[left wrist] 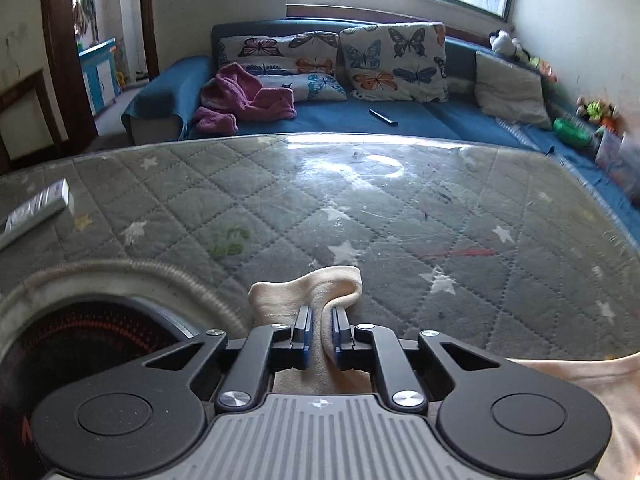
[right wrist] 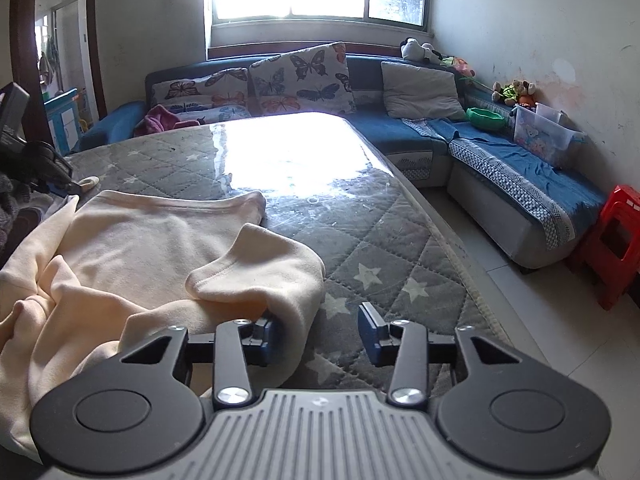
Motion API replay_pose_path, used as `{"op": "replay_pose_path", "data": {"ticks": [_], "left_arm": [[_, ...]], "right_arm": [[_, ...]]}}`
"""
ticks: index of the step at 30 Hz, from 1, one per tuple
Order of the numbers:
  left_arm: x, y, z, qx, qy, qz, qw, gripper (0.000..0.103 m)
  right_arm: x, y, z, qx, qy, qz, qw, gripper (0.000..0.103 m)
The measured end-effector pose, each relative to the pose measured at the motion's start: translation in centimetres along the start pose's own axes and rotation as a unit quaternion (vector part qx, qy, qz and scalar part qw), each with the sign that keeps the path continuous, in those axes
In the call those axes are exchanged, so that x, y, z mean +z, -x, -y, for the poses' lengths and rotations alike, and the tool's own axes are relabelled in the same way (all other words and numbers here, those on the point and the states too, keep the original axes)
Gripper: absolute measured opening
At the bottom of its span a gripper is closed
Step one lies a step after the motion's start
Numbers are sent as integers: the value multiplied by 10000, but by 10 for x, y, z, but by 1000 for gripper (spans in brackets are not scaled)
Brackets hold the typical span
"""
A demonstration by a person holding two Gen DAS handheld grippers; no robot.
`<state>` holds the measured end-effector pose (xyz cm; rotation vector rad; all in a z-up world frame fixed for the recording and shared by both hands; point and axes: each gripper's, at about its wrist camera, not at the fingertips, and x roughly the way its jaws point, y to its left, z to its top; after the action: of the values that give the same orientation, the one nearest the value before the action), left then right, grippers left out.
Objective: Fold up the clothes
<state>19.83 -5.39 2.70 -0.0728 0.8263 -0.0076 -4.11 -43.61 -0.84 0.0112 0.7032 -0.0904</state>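
Note:
A cream garment (right wrist: 160,248) lies crumpled on the near left part of the table (right wrist: 380,248), a glass top over a grey quilted cover with stars. My left gripper (left wrist: 320,332) is shut on a raised fold of this garment (left wrist: 320,288), which sticks up past the fingertips. The right wrist view also shows that left gripper (right wrist: 60,184) at the far left edge, with a bit of cream cloth at its tip. My right gripper (right wrist: 320,324) stands open at the garment's near right edge. The cloth touches its left finger (right wrist: 268,332), while the right finger hangs over bare table.
A flat silver box (left wrist: 36,208) lies at the table's left. A dark round object with a ribbed rim (left wrist: 80,344) sits at the near left. Behind the table is a blue sofa (left wrist: 400,116) with butterfly cushions and pink clothing (left wrist: 244,100). A red stool (right wrist: 616,240) stands on the floor at right.

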Motion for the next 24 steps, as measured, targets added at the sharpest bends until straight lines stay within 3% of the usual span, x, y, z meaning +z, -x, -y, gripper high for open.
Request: {"op": "replay_pose_path", "data": {"ticks": [4, 7, 10, 11, 15, 18, 24], "left_arm": [[-6, 24, -18, -146, 155, 204, 9996, 10], [-10, 49, -34, -250, 276, 421, 9984, 10], [-19, 79, -55, -329, 445, 665, 9962, 10], [-22, 89, -64, -320, 512, 744, 9954, 10], [-38, 129, -98, -268, 768, 1030, 9913, 10], [-51, 157, -123, -168, 936, 1191, 9883, 10], [-90, 208, -165, 42, 1303, 1387, 9817, 10]], "right_arm": [[1, 2, -3, 65, 138, 43, 9999, 50], [1, 2, -7, 17, 334, 87, 9994, 49], [2, -1, -7, -29, 345, 102, 9993, 38], [2, -1, -6, -43, 341, 104, 9994, 28], [2, 0, -4, -161, 313, 157, 9993, 14], [1, 7, -3, -208, 262, 277, 9991, 7], [-1, 23, 13, -367, -9, 516, 9980, 5]]}}
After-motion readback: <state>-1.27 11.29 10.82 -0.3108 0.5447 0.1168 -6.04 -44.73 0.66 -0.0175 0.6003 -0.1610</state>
